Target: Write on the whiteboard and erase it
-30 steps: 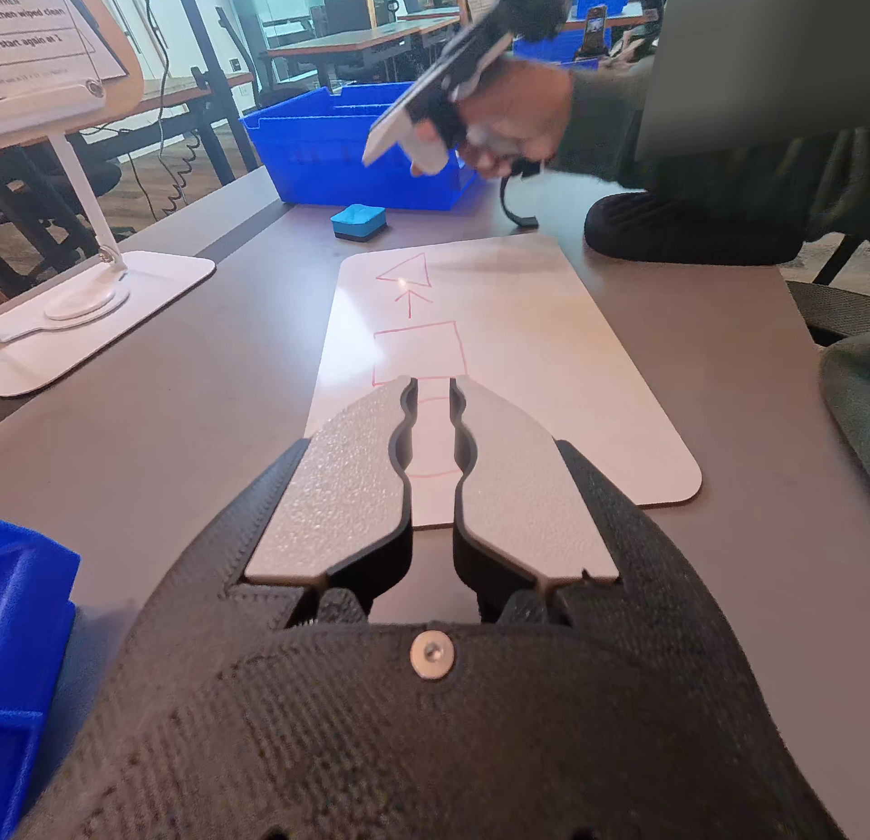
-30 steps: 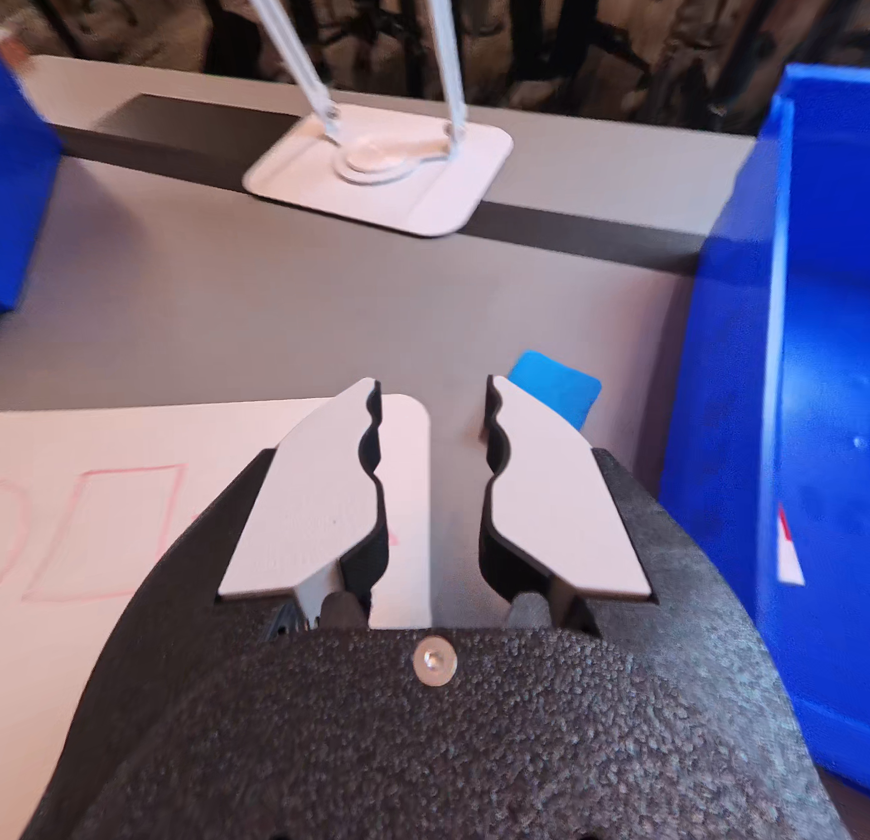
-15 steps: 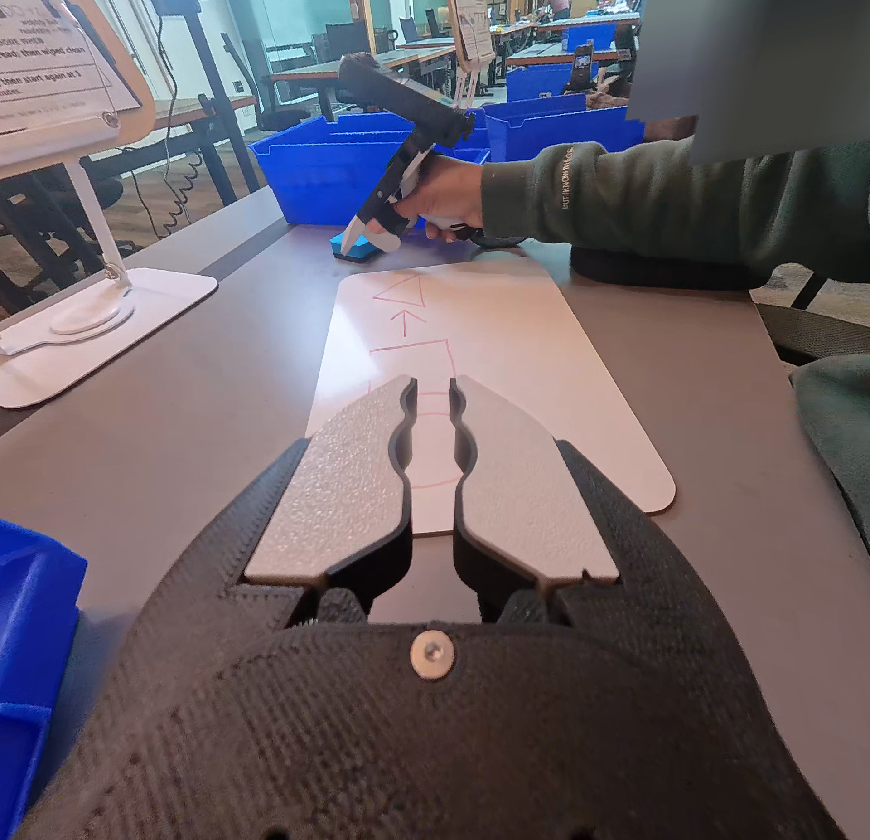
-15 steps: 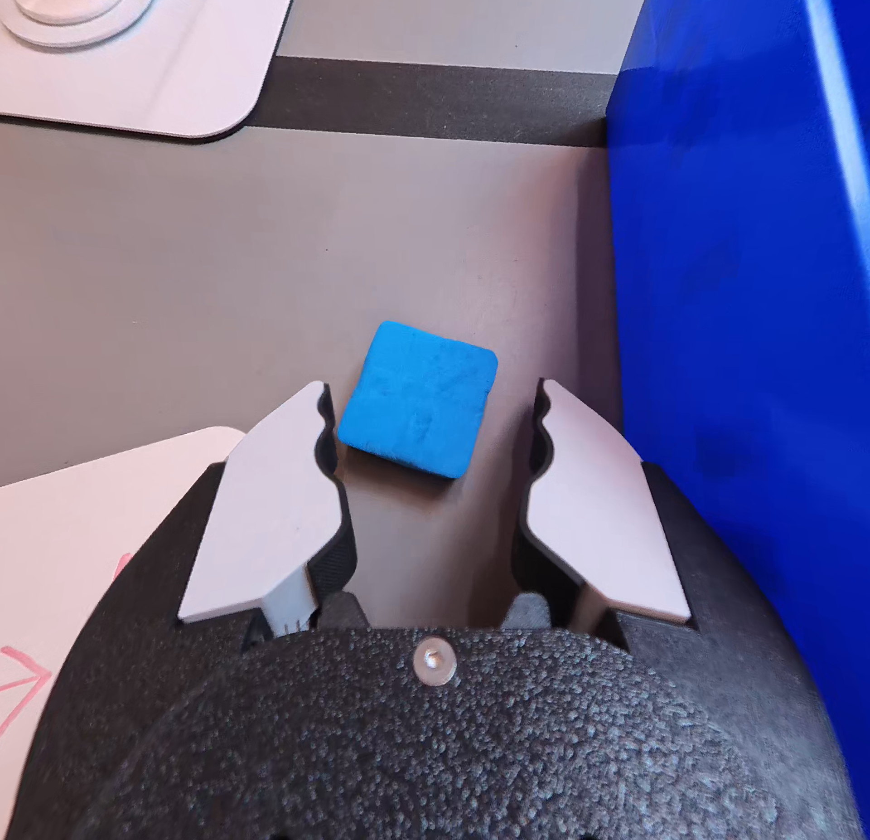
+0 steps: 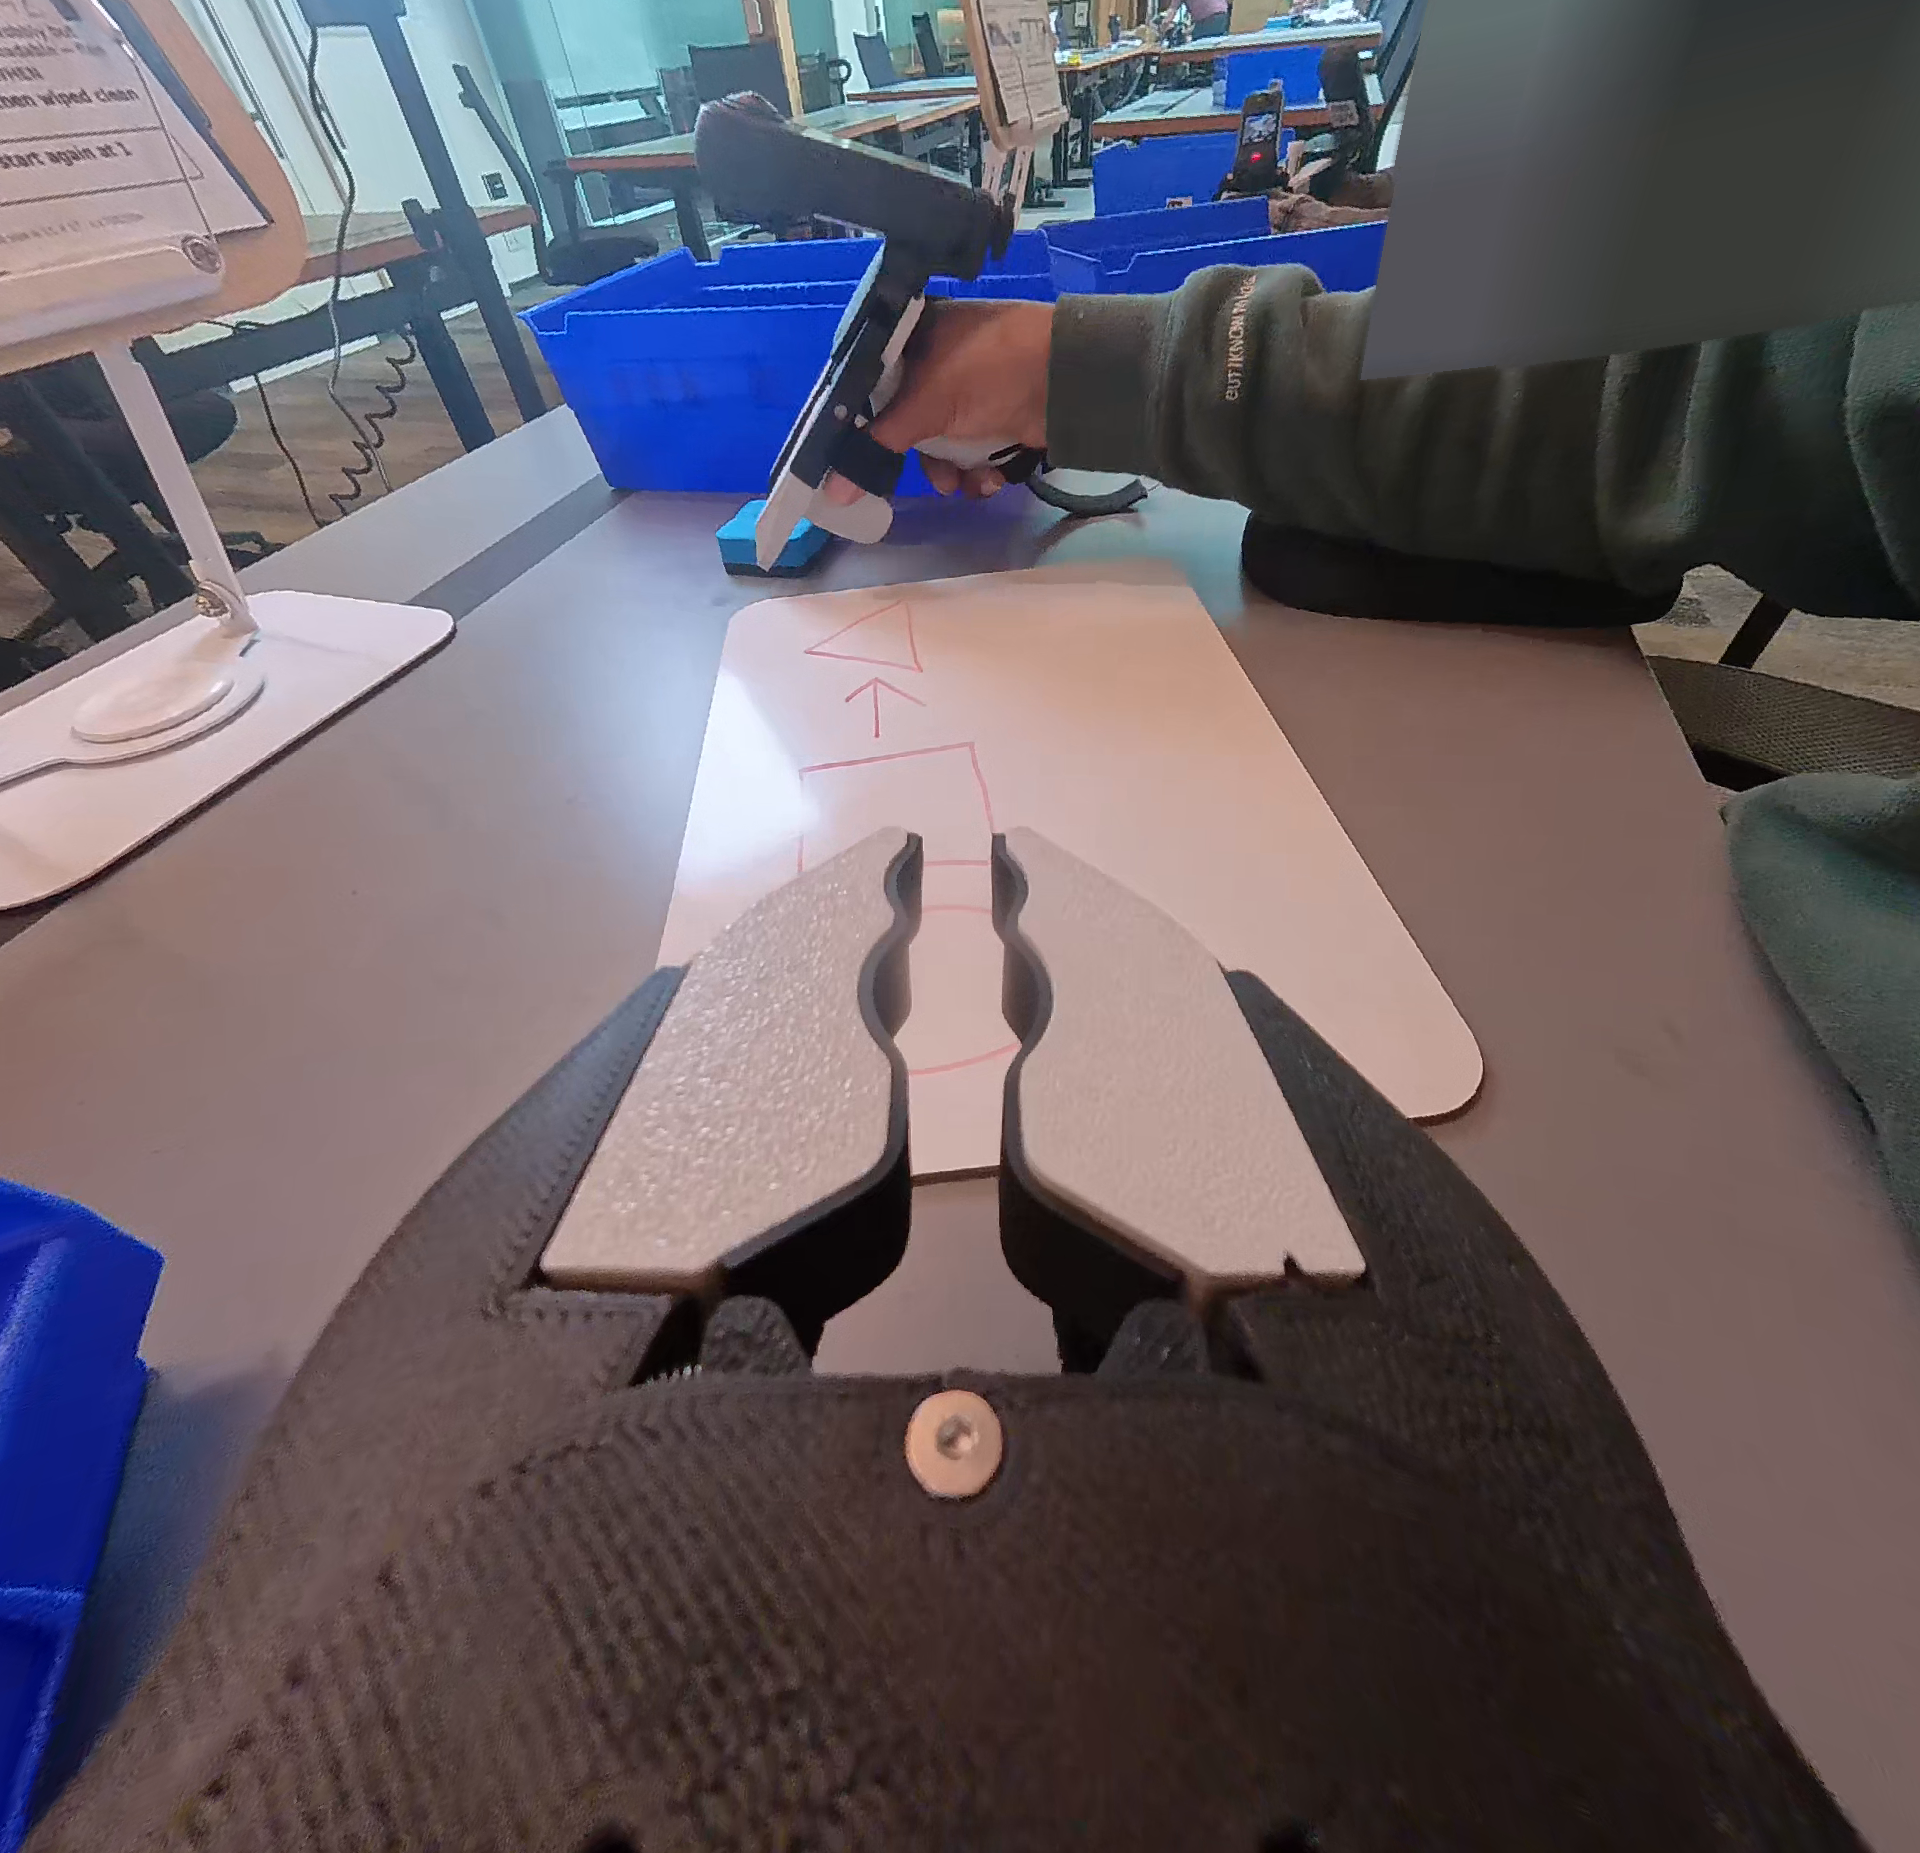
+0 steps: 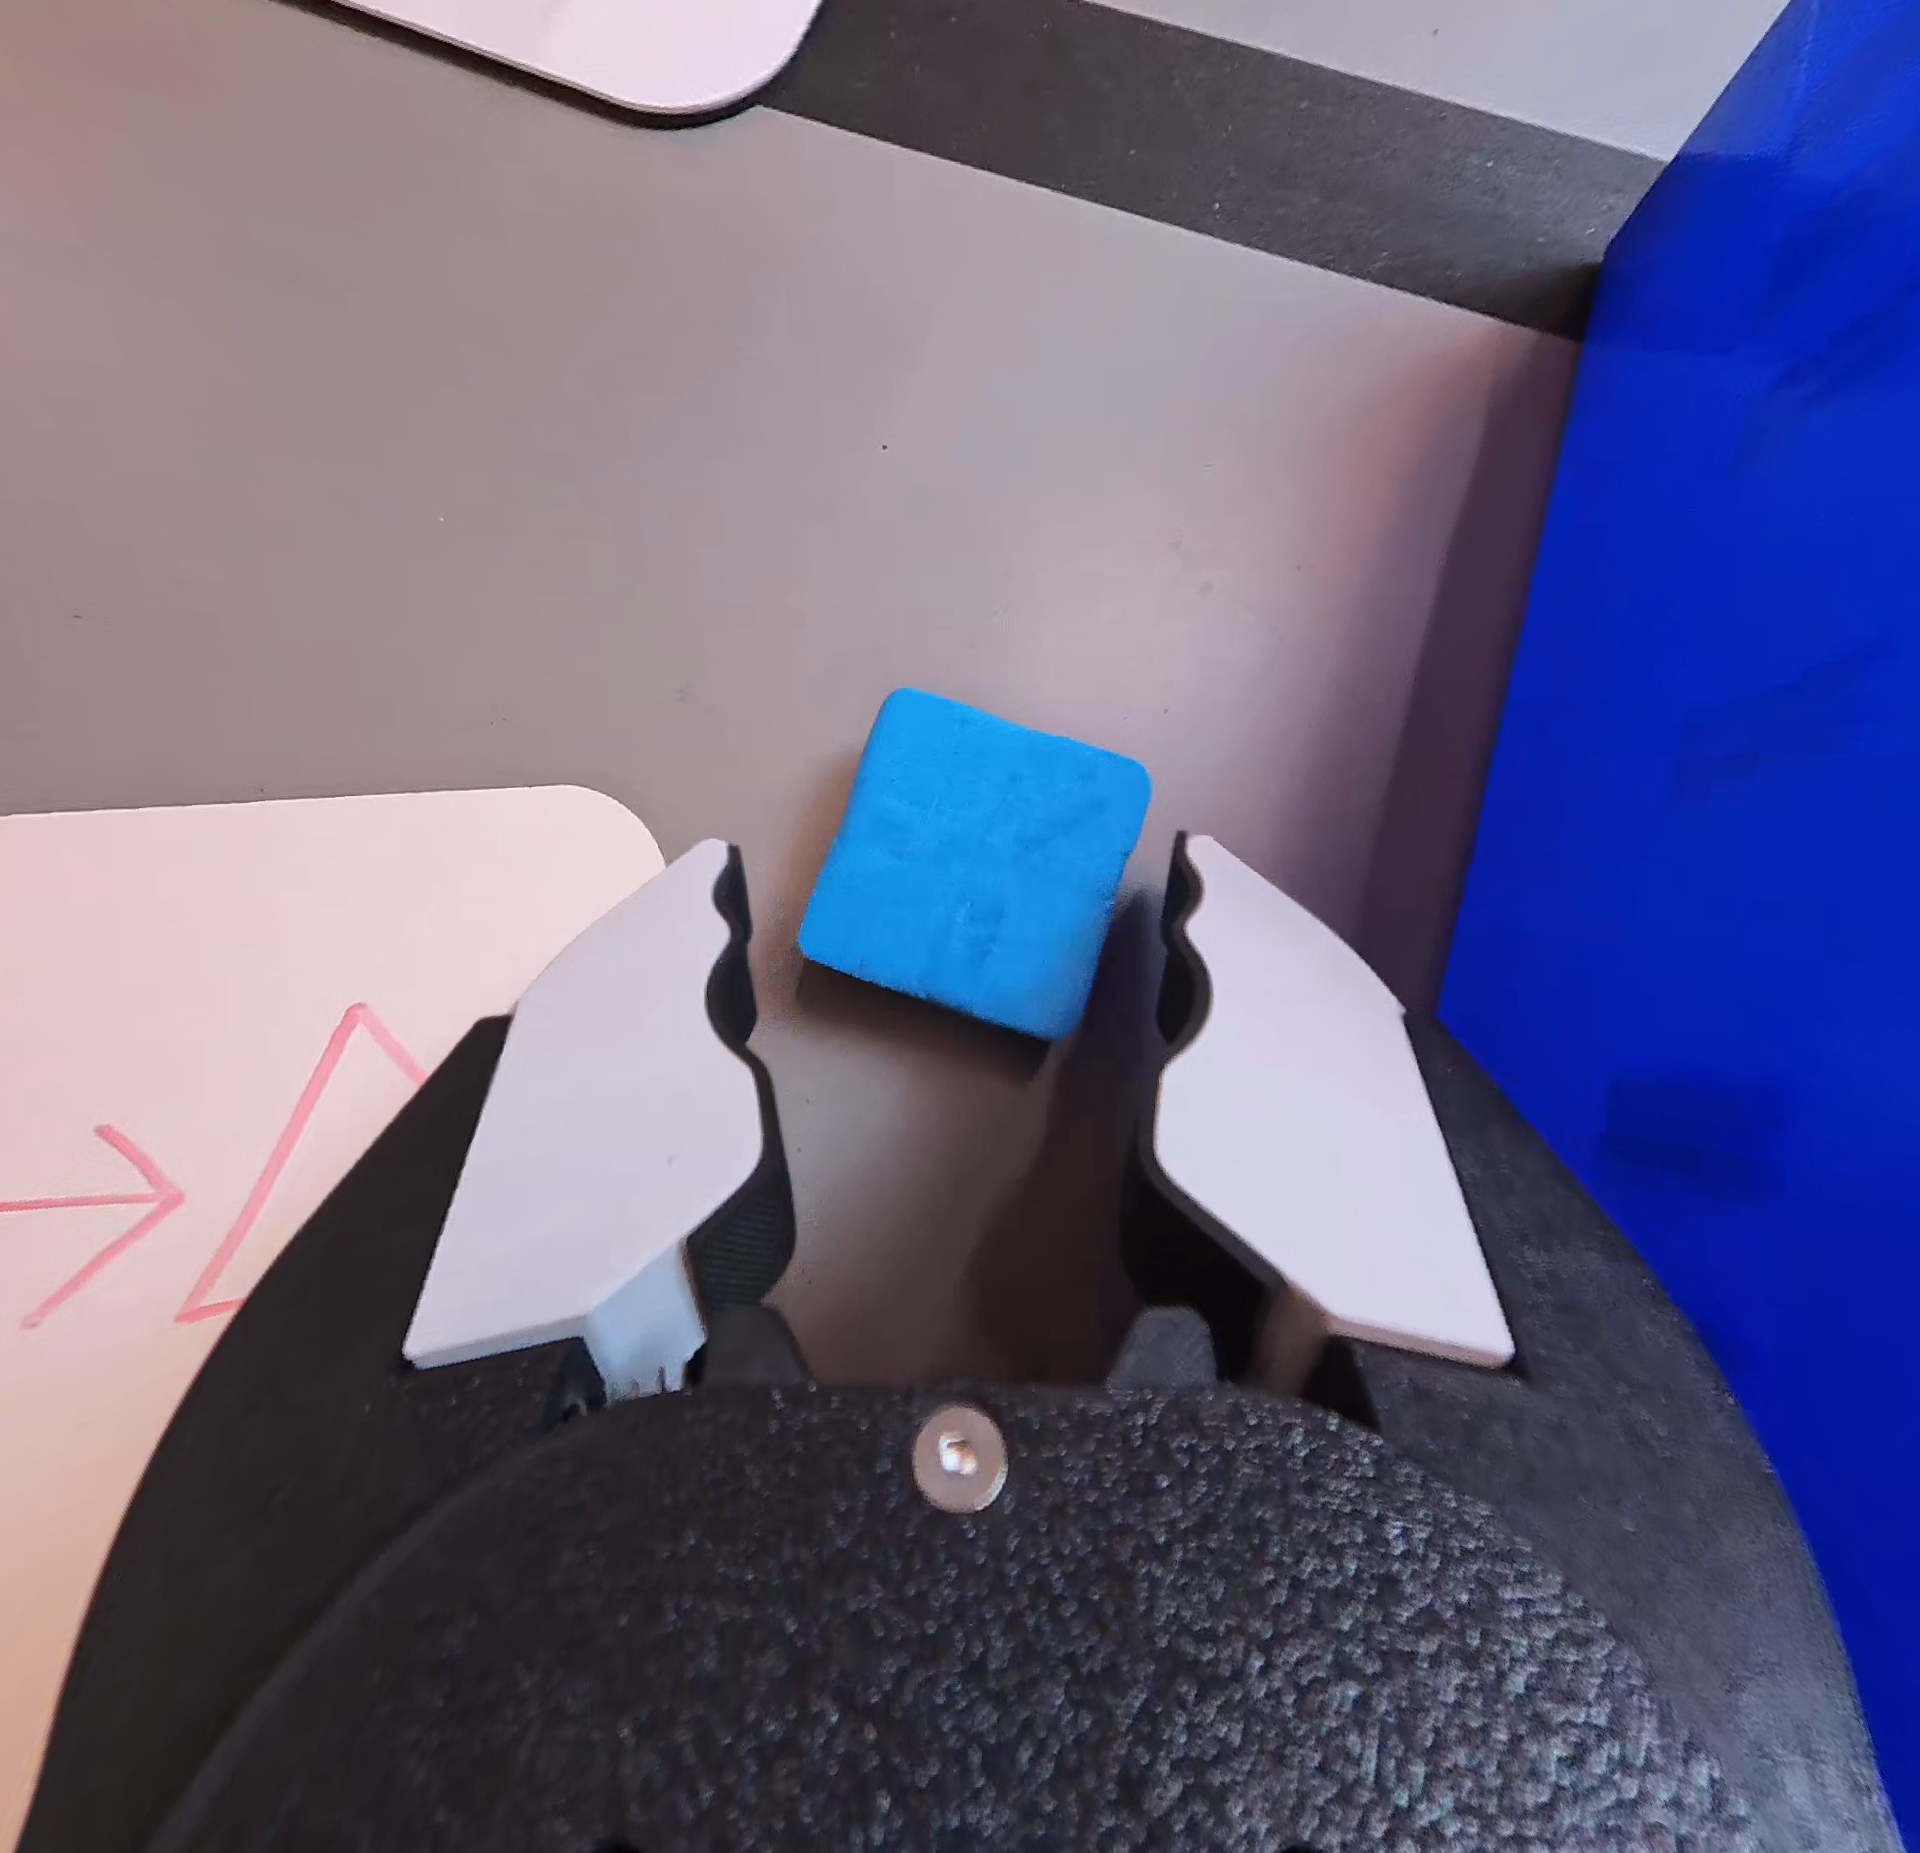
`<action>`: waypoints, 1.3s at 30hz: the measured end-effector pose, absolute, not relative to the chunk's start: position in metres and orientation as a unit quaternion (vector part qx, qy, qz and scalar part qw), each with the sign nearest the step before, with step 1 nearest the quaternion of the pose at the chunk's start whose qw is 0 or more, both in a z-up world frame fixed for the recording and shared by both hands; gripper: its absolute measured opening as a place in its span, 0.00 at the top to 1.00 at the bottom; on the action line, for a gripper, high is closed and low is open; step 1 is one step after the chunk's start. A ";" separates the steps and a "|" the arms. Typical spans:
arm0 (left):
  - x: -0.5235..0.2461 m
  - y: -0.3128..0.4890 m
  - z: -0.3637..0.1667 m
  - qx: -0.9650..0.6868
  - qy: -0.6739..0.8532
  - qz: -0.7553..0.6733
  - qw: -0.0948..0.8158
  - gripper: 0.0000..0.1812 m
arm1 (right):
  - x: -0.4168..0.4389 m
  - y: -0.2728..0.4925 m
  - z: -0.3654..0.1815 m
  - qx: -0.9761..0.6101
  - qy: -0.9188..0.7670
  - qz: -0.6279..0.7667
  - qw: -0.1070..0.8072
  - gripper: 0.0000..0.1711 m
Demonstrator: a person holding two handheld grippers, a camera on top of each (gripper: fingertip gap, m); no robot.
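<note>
Closing in from above, the right tongs (image 6: 961, 930) have dropped over the eraser (image 6: 977, 863) since a second ago, when they hung over the whiteboard's corner with only a sliver of blue in sight. That small blue block lies flat on the grey surface (image 6: 520, 515), just beside the whiteboard (image 6: 260, 930) and near a blue bin (image 6: 1714, 660). It looks like light foam with a dark felt base: soft, likely to squash under a hard pinch, unlikely to slip. Its two opposite side walls look like the best place to take it, low enough to keep the felt facing down. Spread wider than the block, the right tongs hold nothing; their tips flank its near half, and whether they touch it cannot be told. Over the board's near end, where red shapes await wiping, the left tongs (image 5: 956, 858) hang nearly closed and empty, a narrow gap between them.
</note>
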State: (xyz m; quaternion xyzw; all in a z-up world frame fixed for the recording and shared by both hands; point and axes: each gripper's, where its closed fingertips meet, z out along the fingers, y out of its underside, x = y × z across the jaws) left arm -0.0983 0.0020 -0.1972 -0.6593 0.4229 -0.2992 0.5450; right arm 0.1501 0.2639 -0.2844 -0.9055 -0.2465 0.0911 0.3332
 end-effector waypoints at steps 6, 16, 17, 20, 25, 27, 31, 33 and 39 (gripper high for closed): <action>-0.099 0.003 -0.199 -0.663 0.422 -0.300 0.541 0.93 | 0.154 0.269 -0.284 -0.914 -0.210 0.077 0.339 0.56; -0.093 -0.004 -0.214 -0.672 0.452 -0.295 0.507 0.95 | 0.109 0.232 -0.246 -0.850 -0.339 0.185 0.358 0.69; -0.089 -0.010 -0.223 -0.676 0.472 -0.292 0.484 0.97 | 0.103 0.217 -0.244 -0.845 -0.363 0.195 0.341 0.69; -0.076 -0.029 -0.247 -0.678 0.530 -0.280 0.426 1.00 | 0.090 0.177 -0.254 -0.835 -0.418 0.198 0.298 0.69; -0.053 -0.054 -0.262 -0.648 0.608 -0.230 0.398 1.00 | 0.092 0.143 -0.274 -0.831 -0.457 0.170 0.268 0.69; -0.047 -0.062 -0.270 -0.640 0.629 -0.210 0.388 1.00 | 0.088 0.136 -0.276 -0.825 -0.471 0.164 0.266 0.69; -0.044 -0.064 -0.288 -0.651 0.646 -0.169 0.361 1.00 | 0.071 0.140 -0.284 -0.816 -0.495 0.135 0.267 0.69; -0.042 -0.066 -0.288 -0.653 0.645 -0.174 0.358 1.00 | 0.082 0.164 -0.284 -0.834 -0.462 0.130 0.272 0.69; -0.042 -0.066 -0.288 -0.662 0.638 -0.180 0.350 1.00 | 0.078 0.143 -0.284 -0.827 -0.489 0.135 0.244 0.69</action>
